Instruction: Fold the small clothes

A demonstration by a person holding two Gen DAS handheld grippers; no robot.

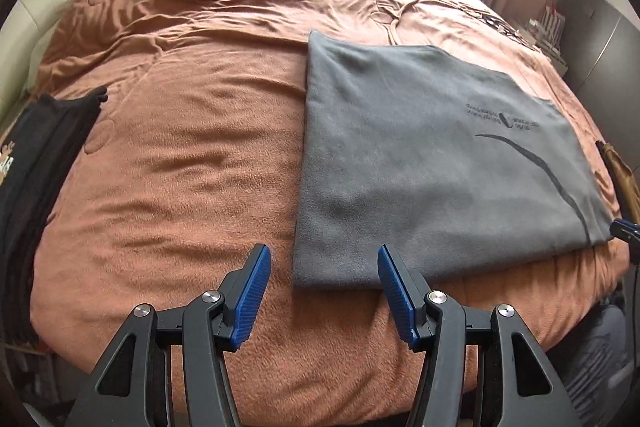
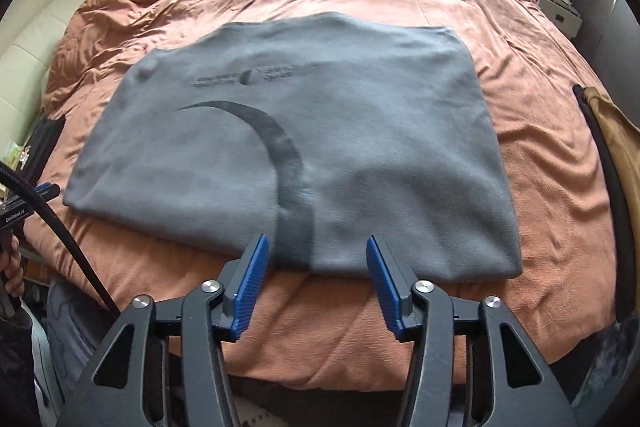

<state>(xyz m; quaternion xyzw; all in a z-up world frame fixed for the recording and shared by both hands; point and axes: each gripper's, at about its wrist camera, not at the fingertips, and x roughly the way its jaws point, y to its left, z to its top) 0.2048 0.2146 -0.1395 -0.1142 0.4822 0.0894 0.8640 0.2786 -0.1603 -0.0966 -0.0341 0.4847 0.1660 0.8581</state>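
On the bedspread (image 2: pixel 540 115), a folded grey garment (image 2: pixel 304 131) lies, seemingly flat.

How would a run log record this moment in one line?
left gripper: open, empty | right gripper: open, empty | grey fleece garment: folded, flat on orange blanket

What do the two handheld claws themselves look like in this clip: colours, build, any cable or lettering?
Both match: the left claw and right claw have black angular linkage arms with silver round pivot bolts and ribbed blue finger pads. In the right wrist view, a black flexible cable runs by the left claw's body, which bears small white lettering.
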